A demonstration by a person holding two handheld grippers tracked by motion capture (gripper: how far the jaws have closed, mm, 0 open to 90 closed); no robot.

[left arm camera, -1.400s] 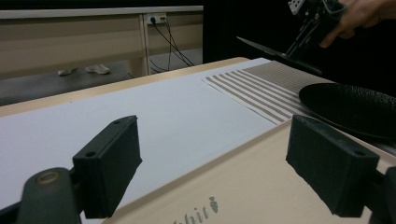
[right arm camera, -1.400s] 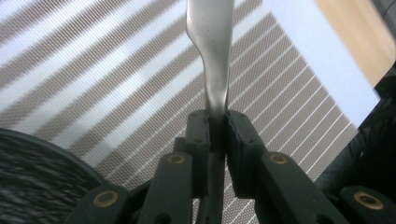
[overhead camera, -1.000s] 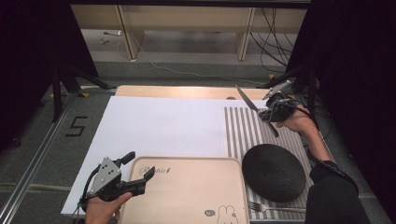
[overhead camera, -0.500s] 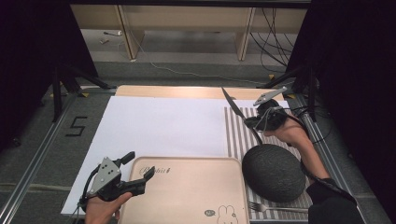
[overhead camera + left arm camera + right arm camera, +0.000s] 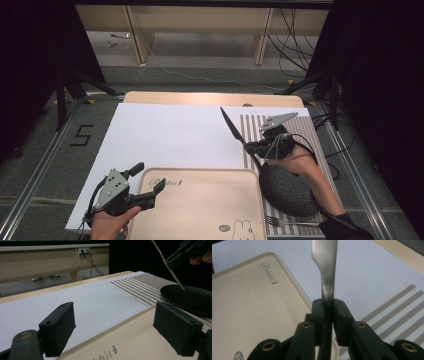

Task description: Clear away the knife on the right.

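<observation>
The right gripper (image 5: 257, 146) sits at right of centre in the high view, its jaws nearly together and clamped on a table knife (image 5: 235, 132); in the right gripper view the two pads pinch the knife (image 5: 325, 267) where the blade narrows into the handle, and the blade runs straight up out of the top edge of that frame, so its tip is cut off there. In the high view the blade slants up and left over the white sheet (image 5: 170, 135), with open paper on its left, while the handle end drops toward the dark round plate (image 5: 287, 187) just below the hand. The left gripper (image 5: 142, 186) lies at the lower left of the high view, jaws spread wide and holding nothing; in the left gripper view the gap between its pads stands over the near left corner of the beige tray (image 5: 140, 340), which bears a printed word that the bottom edge cuts off. The tray (image 5: 200, 205) fills the lower middle of the high view, its right rim just beside the plate. Under the plate lies a striped placemat (image 5: 300, 127), and a fork (image 5: 280, 221) rests on it at the lower right, partly hidden by the person's dark sleeve. The wooden table edge (image 5: 210, 97) shows along the top of the sheet; beyond it are grey floor, cables and table legs, with black curtains at both sides.
</observation>
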